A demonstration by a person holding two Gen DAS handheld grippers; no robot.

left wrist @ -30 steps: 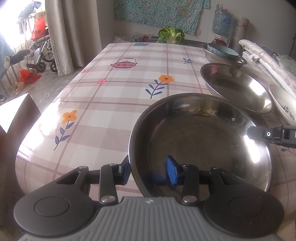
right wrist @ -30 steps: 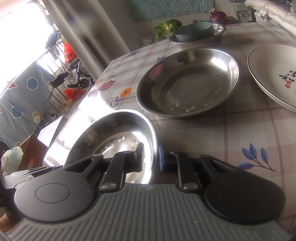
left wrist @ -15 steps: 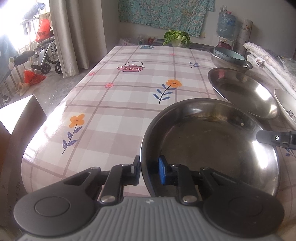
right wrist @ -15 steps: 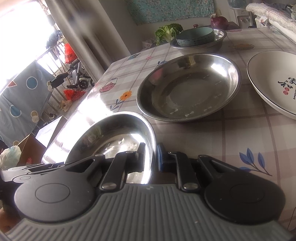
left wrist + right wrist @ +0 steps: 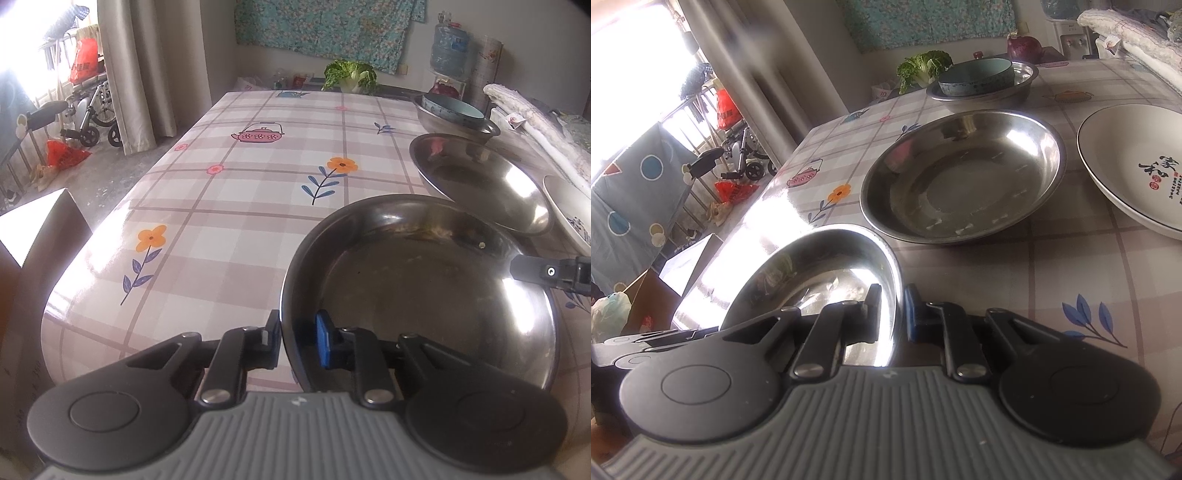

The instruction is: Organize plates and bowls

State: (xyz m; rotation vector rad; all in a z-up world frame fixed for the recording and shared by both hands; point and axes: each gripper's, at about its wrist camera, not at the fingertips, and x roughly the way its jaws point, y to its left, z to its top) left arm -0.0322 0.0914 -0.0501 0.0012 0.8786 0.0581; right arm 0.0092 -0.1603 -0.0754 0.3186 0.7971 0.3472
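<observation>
A table under a pink plaid oilcloth with printed flowers (image 5: 258, 206) carried a wide, shallow stainless-steel basin (image 5: 417, 291) at its near edge, just beside a second steel basin (image 5: 964, 177) and near a white ceramic plate with black calligraphy (image 5: 1137, 162). One second earlier the left gripper (image 5: 297, 338) had stood spread around the near basin's rim; its jaws had since pinched that rim, while the right gripper (image 5: 892, 314) remained clamped on the opposite rim. With both sides gripped, the basin was judged ready to lift for stacking, probably into the second basin.
</observation>
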